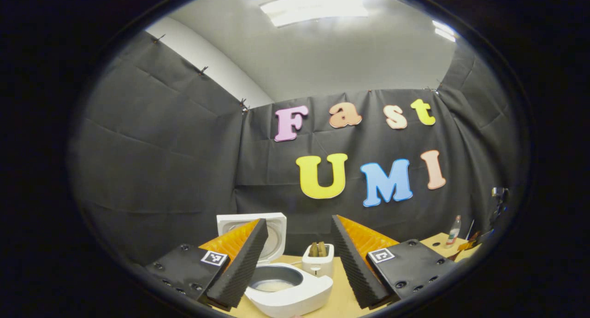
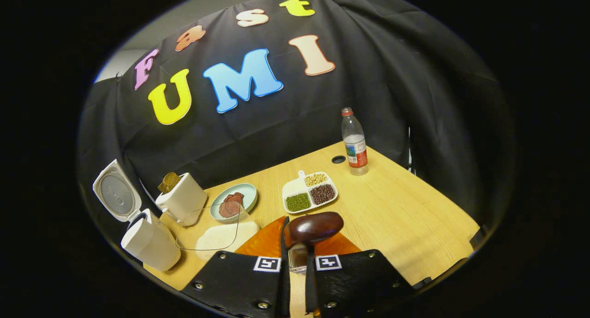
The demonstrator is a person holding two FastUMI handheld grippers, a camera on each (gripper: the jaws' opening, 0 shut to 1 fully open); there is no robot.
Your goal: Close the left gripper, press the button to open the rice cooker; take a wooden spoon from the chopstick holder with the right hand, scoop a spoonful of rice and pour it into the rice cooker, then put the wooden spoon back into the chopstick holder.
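One wide wooden table (image 2: 405, 207) carries everything in the right gripper view, backed by the booth's black cloth wall. The biggest item on it is the white rice cooker (image 2: 150, 244) at the left edge, its lid (image 2: 116, 192) standing up and tilted back; in the left gripper view the same cooker (image 1: 290, 288) sits low and centred with the inner pot exposed and a pale layer at its bottom. Just beside the cooker stands the white chopstick holder (image 2: 183, 198), with brown utensil tops poking from its top. In front of that holder lies a clear container of white rice (image 2: 223, 235), and behind the rice sits a pale green plate (image 2: 246, 193) bearing something reddish-brown. To the right comes a white divided tray (image 2: 295, 187) with green, dark red and tan beans in separate compartments. A plastic water bottle (image 2: 354, 143) stands upright near the table's far edge.

The left gripper (image 1: 299, 258) hangs above the near side of the cooker with its jaws spread wide apart, gripping nothing. The right gripper (image 2: 297, 262) is clenched on the wooden spoon (image 2: 315, 226), whose dark glossy bowl sticks out beyond the fingertips above the table, between the rice and the tray.
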